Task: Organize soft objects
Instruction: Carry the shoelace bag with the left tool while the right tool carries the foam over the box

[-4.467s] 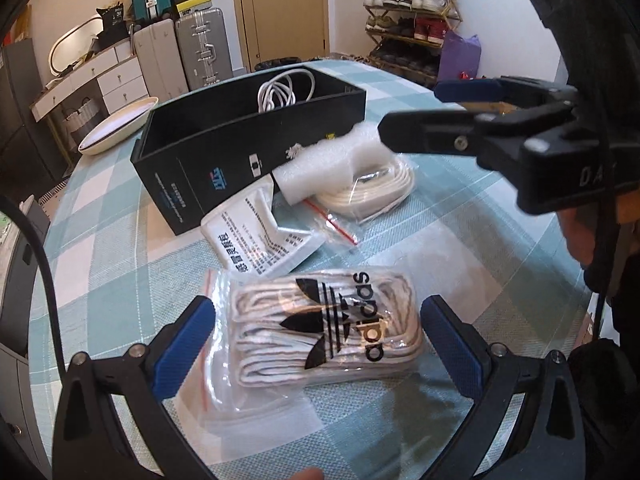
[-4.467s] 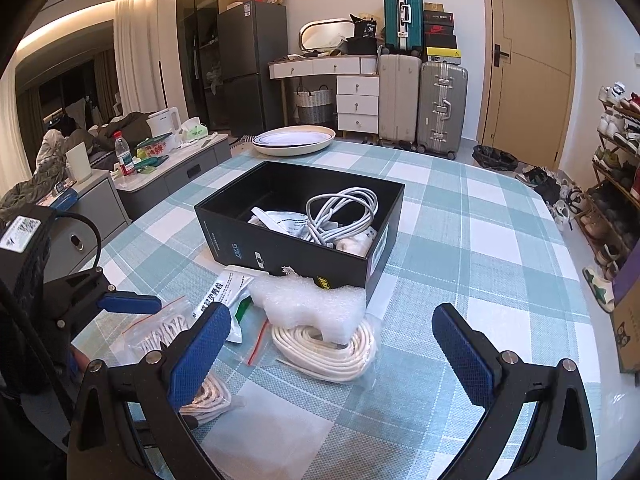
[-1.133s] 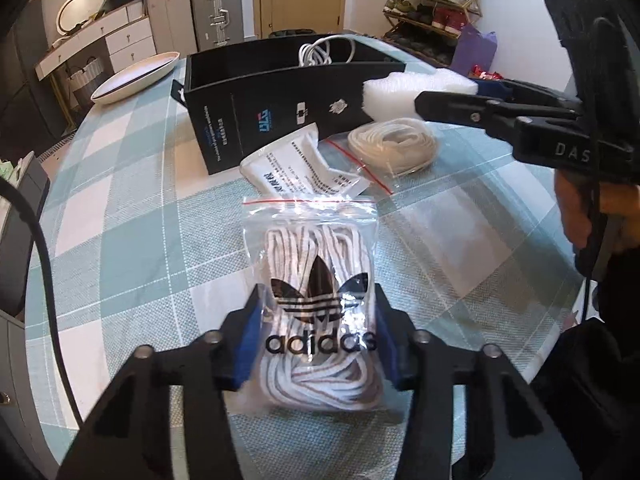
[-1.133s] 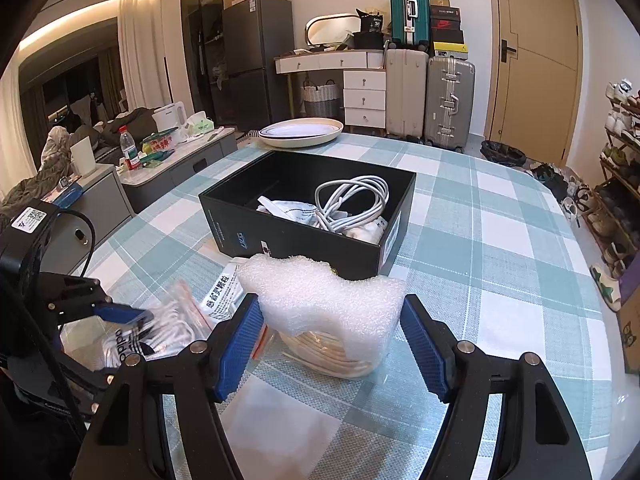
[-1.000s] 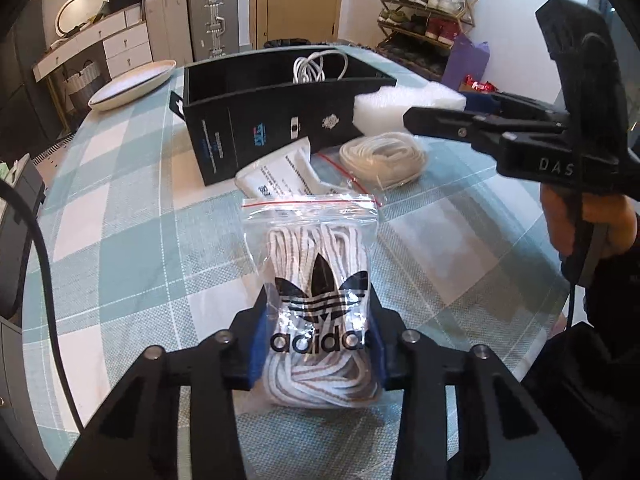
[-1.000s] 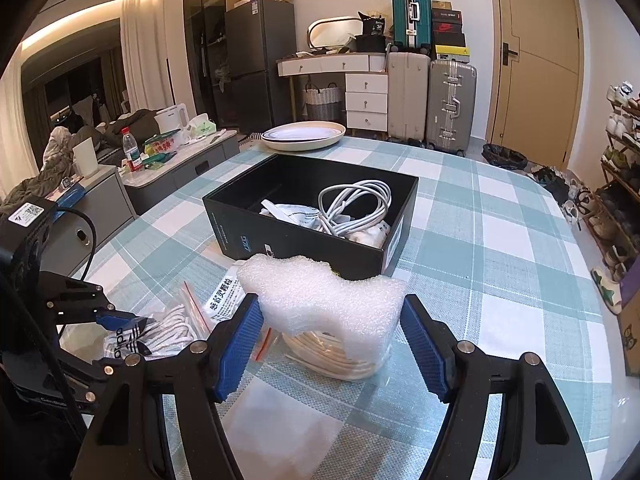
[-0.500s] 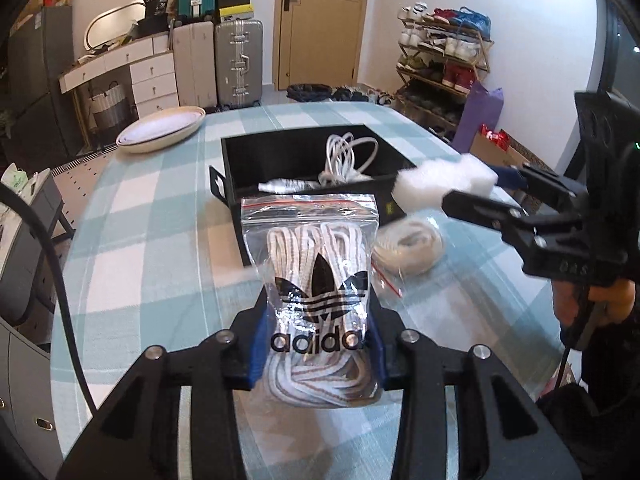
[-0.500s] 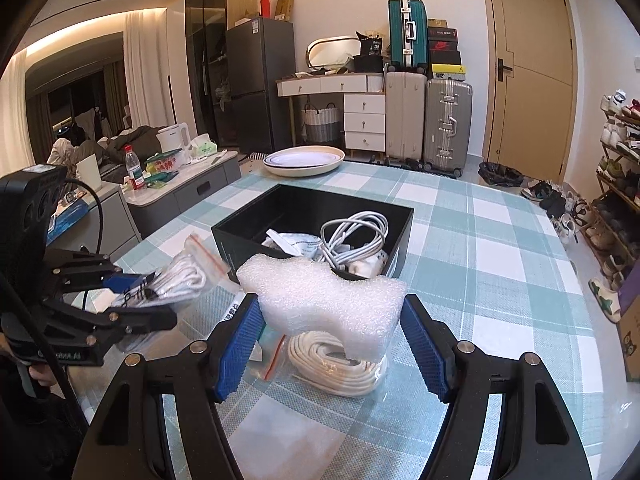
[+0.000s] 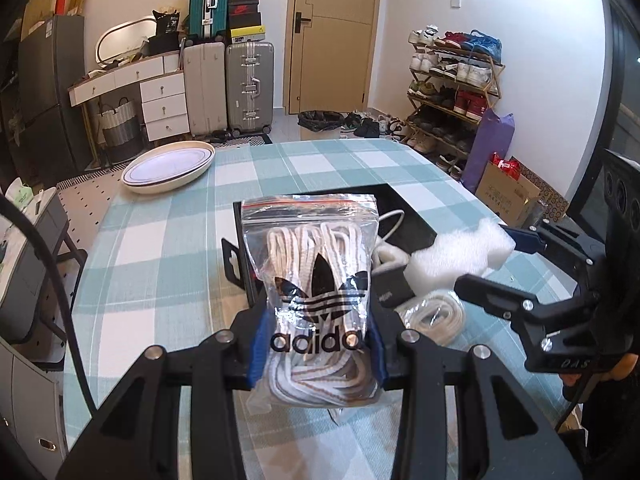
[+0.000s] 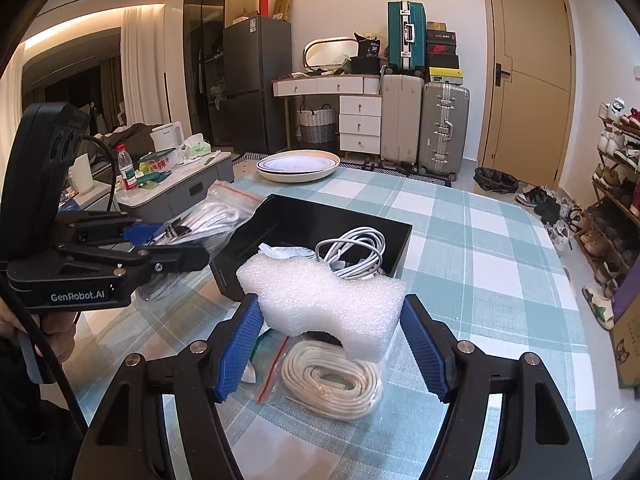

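Both claws are loaded now. Over on the left, the left gripper [image 9: 316, 344] is clenched on the zip bag of laces [image 9: 316, 280], which a second ago lay on the tablecloth [image 9: 160, 280] and now hangs lifted, with the black box [image 10: 320, 220] just ahead of its tips. Looks headed in there next. Right gripper [image 10: 332, 336] hasn't budged, still squeezing the foam block [image 10: 324, 296] above the bagged white cord [image 10: 332, 384].

Desk [image 10: 500, 272]: teal-and-white check cloth. Storage box [image 10: 394, 250]: black. Foam block [image 10: 324, 300]: white. Zip bag of laces [image 9: 316, 292]: clear, red seal strip, black trefoil logo (laces white). Tongs' pads [image 10: 236, 352]: blue, textured.
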